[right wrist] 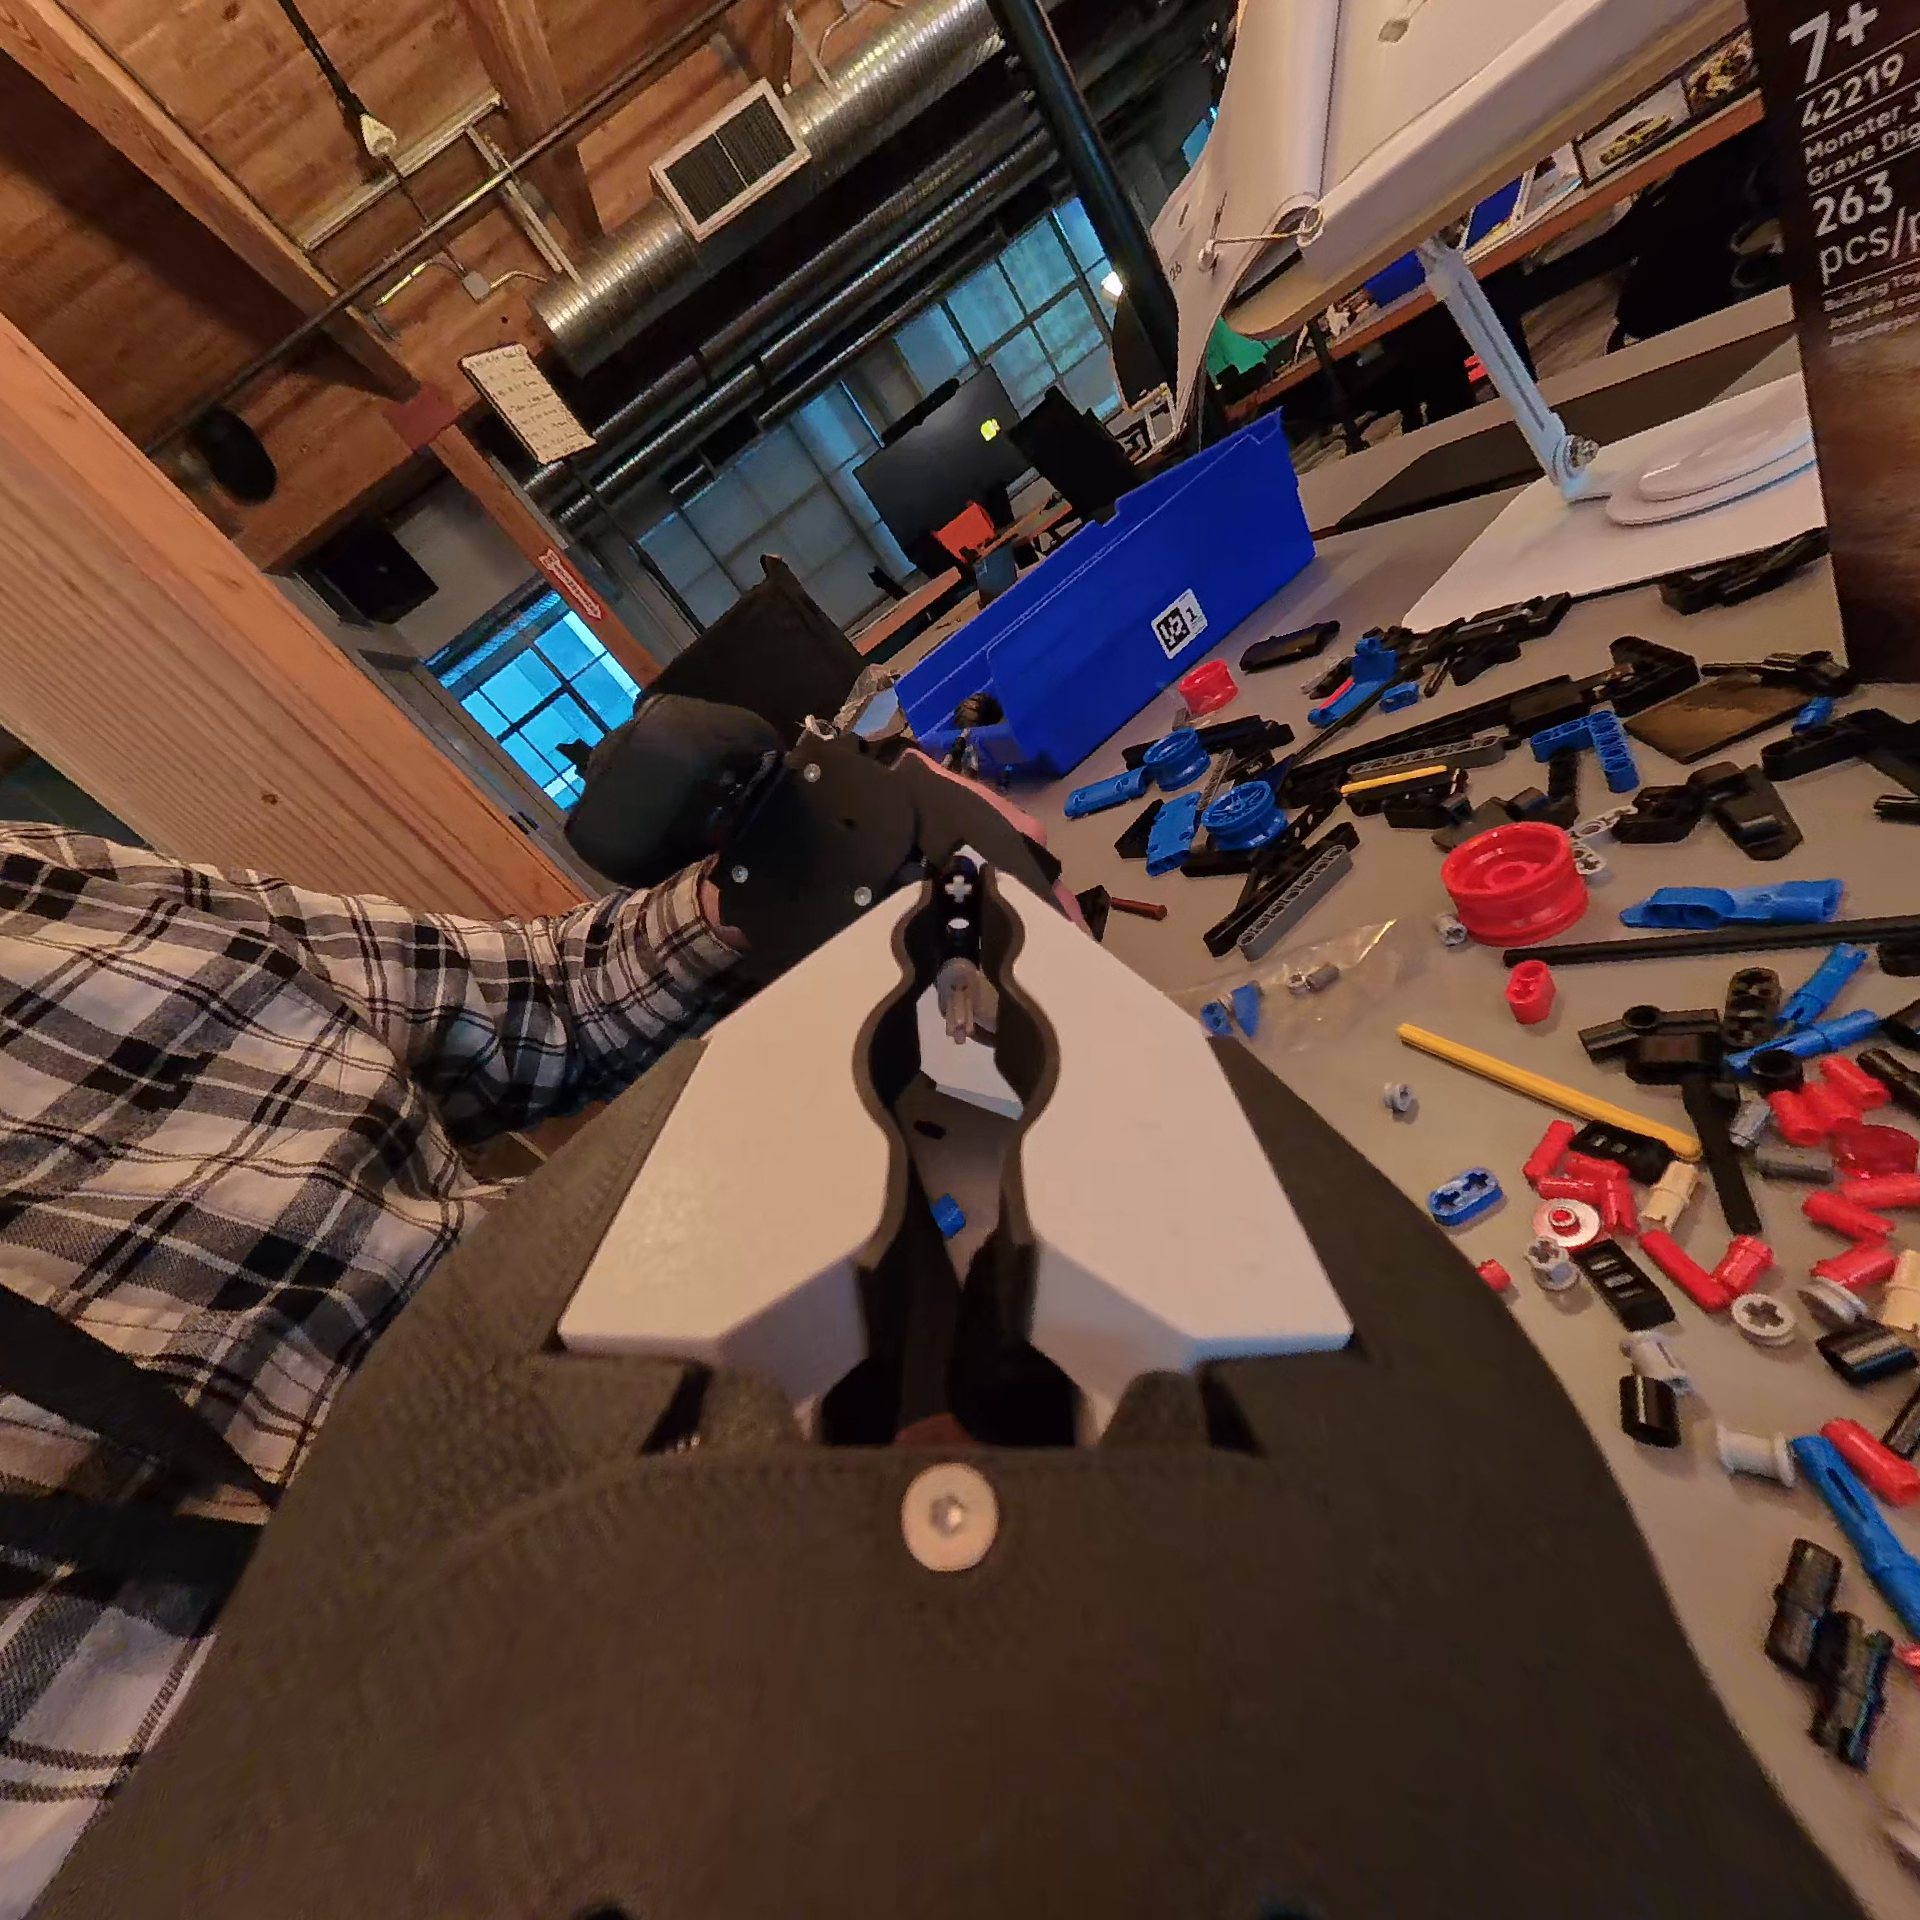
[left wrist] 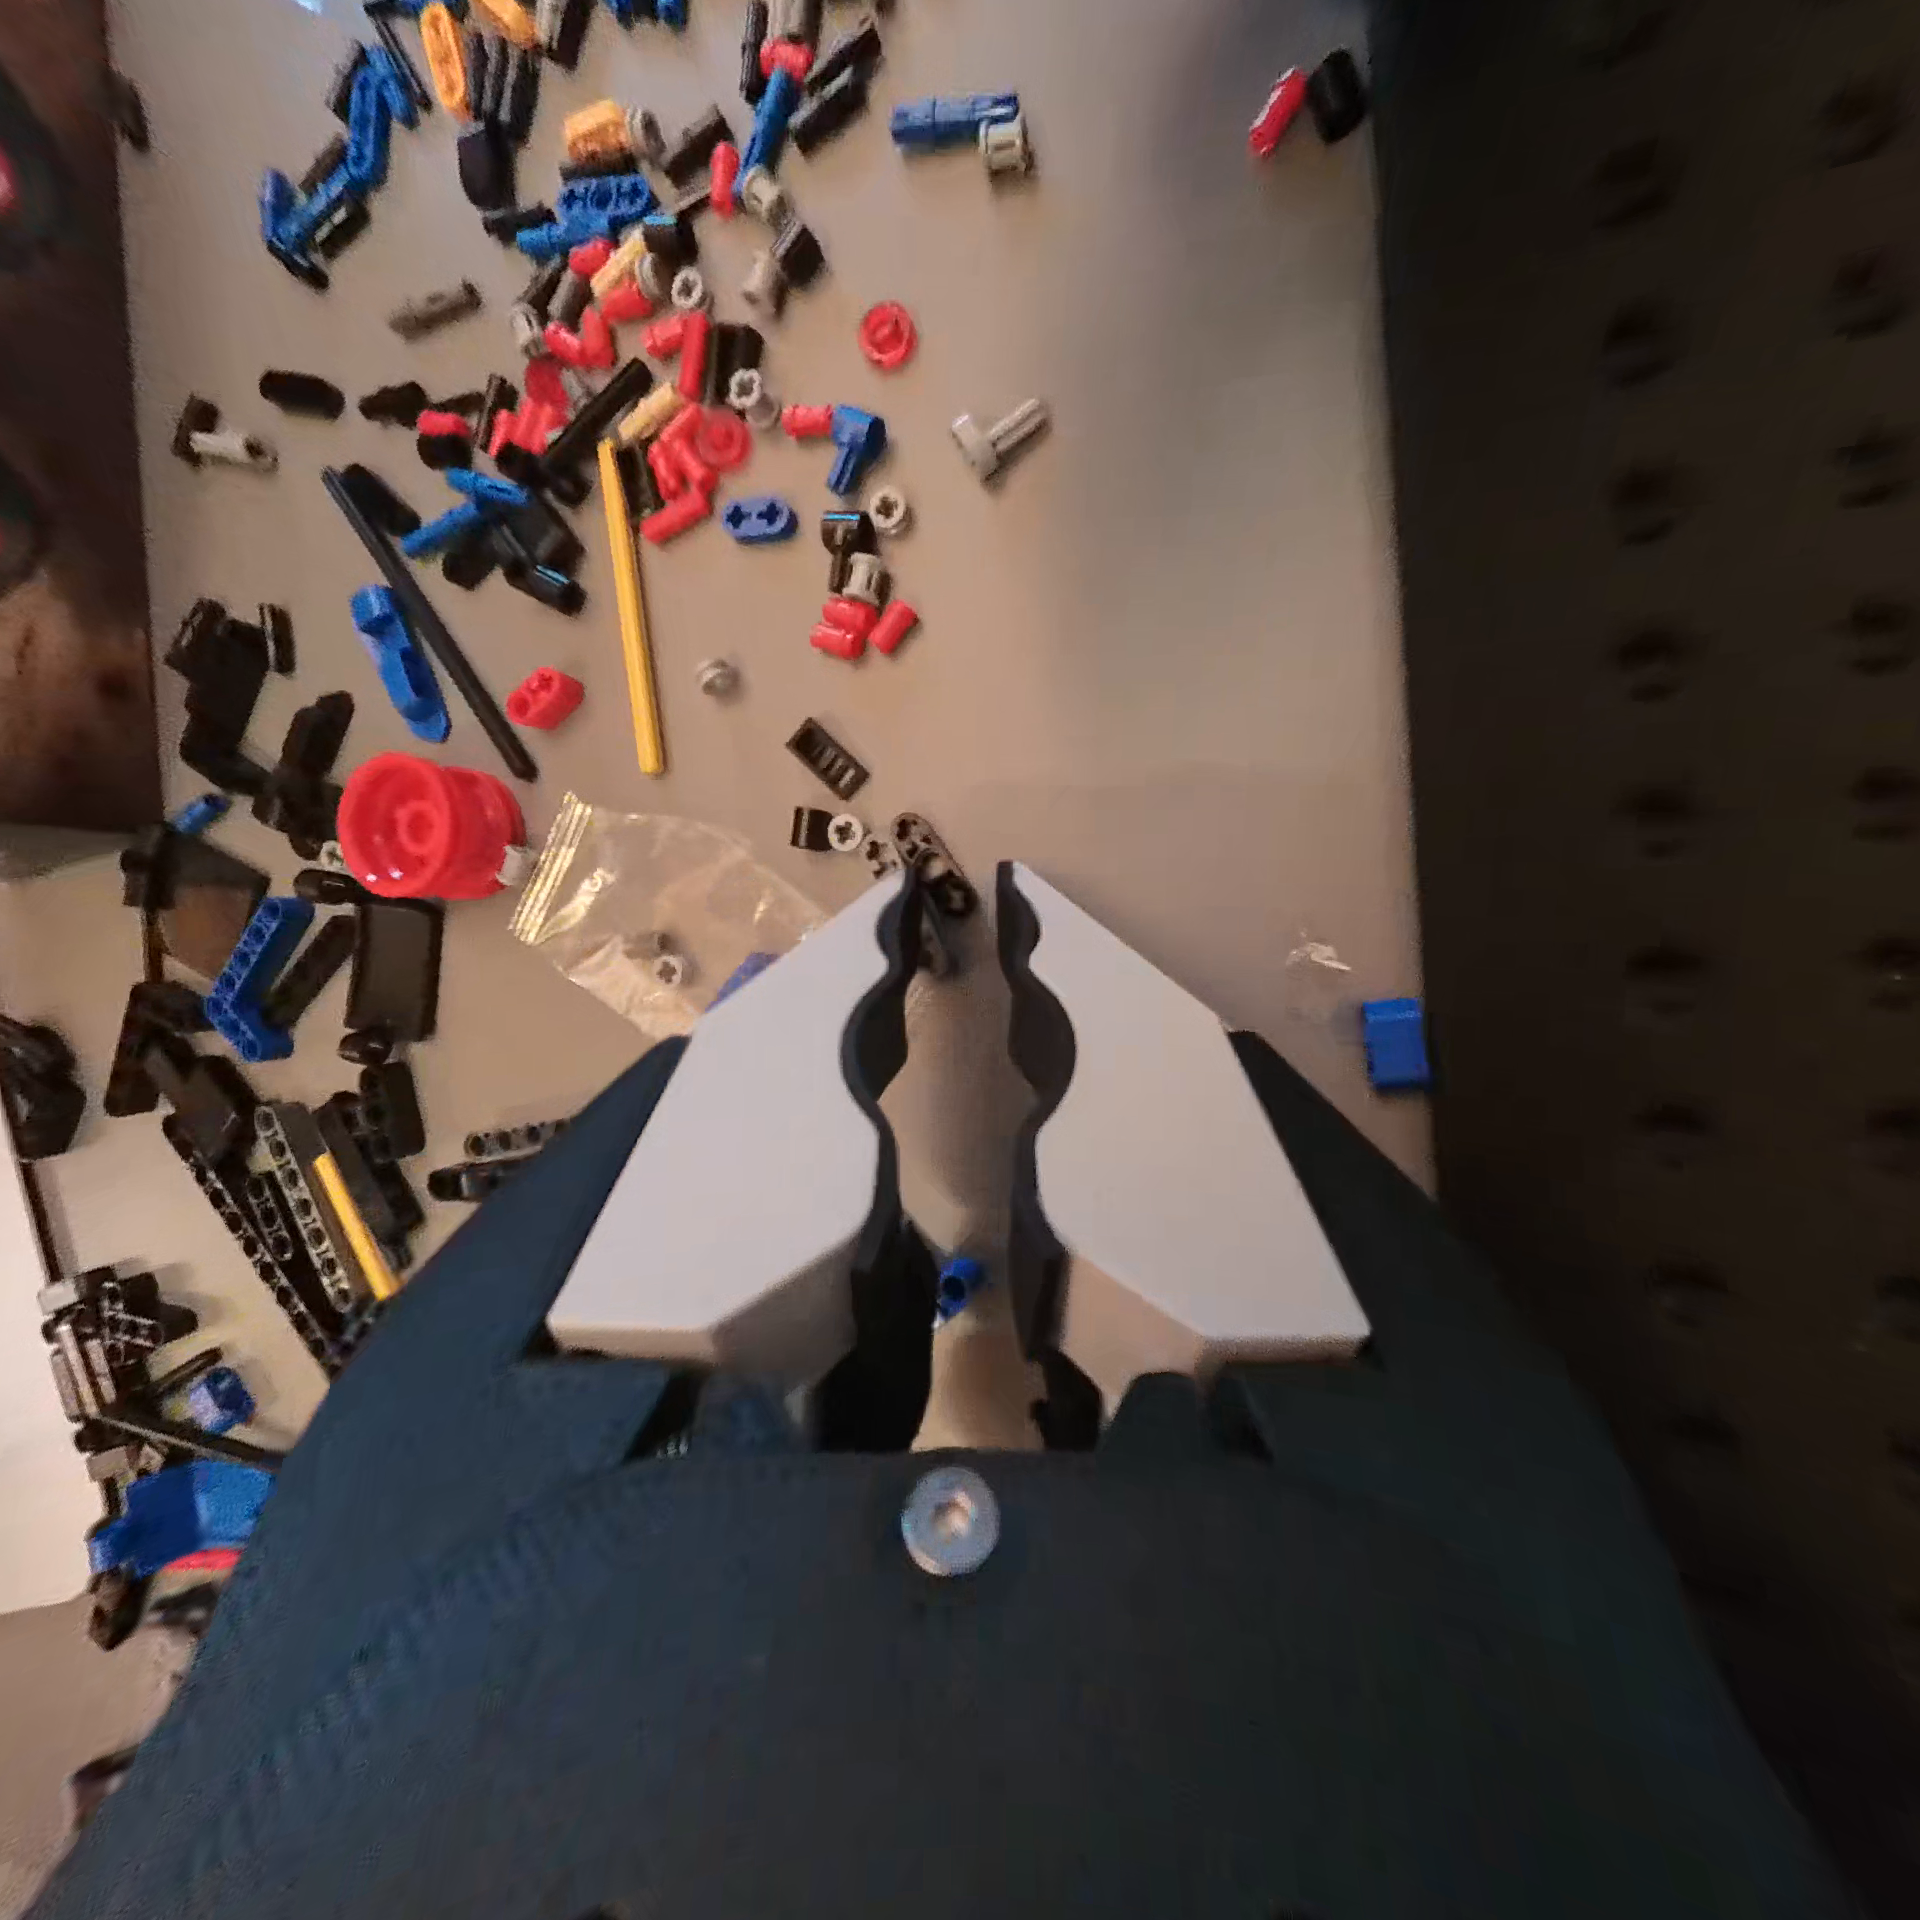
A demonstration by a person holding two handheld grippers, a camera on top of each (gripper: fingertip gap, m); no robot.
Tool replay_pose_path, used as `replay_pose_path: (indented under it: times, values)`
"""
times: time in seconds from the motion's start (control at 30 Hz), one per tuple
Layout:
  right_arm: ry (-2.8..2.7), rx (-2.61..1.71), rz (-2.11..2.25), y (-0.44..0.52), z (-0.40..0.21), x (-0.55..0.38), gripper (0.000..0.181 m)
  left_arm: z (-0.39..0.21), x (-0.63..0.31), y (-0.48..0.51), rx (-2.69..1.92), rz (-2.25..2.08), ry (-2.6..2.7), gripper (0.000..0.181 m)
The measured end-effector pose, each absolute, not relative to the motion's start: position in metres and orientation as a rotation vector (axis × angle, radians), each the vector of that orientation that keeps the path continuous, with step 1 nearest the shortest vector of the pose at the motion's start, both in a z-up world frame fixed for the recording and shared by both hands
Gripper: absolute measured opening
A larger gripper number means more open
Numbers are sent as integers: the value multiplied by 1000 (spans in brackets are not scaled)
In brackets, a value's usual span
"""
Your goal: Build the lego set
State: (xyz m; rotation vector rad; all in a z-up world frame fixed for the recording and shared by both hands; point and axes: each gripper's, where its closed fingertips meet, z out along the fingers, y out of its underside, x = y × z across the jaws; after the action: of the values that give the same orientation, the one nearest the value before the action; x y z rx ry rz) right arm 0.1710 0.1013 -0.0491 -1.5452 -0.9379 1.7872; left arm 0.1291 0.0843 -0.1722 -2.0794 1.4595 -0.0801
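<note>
Matte right tongs (right wrist: 958,914) round a glossy black holed beam (right wrist: 957,906) (grey peg below).

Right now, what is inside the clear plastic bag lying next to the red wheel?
The clear plastic bag holds a small grey connector and a blue piece at its near end. The left gripper covers the rest of that end, so anything more there is hidden.

Loose pieces (left wrist: 623,416) lie scattered on the desk (left wrist: 1143,520), mostly to the left in the left wrist view. A wheel (left wrist: 426,826) sits just left of a bag (left wrist: 644,914). In the right wrist view a bin (right wrist: 1122,603) stands behind the pieces, a box (right wrist: 1860,364) at far right.
</note>
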Motion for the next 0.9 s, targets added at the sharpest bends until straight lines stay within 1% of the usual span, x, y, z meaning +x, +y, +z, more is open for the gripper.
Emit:
replay_pose_path:
  times: [0.07,0.17,0.3,0.33,0.43,0.5,0.53,0.67,0.8,0.83,0.9]
  values:
    - [-945,-1543,1784,100,-49,171,6,-173,130,86,-2106,-91,1432,12]
    - [-942,-1539,1791,100,-49,171,6,-173,131,90,-2128,-79,1411,7]
    - [-939,-1532,1793,100,-48,172,6,-173,134,87,-2080,-31,1490,4]
    - [-938,-1530,1794,100,-48,172,6,-174,134,85,-2067,-21,1522,0]
    - [-939,-1525,1796,100,-47,172,6,-174,136,81,-2039,-19,1544,0]
    - [-944,-1524,1795,99,-47,172,6,-174,135,83,-2053,-4,1515,8]
    - [-947,-1523,1795,99,-47,172,6,-172,134,85,-2052,11,1505,17]
    - [-947,-1518,1796,99,-47,173,6,-171,132,87,-2092,-29,1446,23]
    - [-948,-1517,1794,98,-47,172,6,-174,134,84,-2182,-103,1388,17]
    - [-948,-1517,1795,98,-47,172,6,-174,134,84,-2201,-117,1382,18]
    - [-948,-1515,1797,98,-46,173,6,-174,135,80,-2210,-139,1400,12]
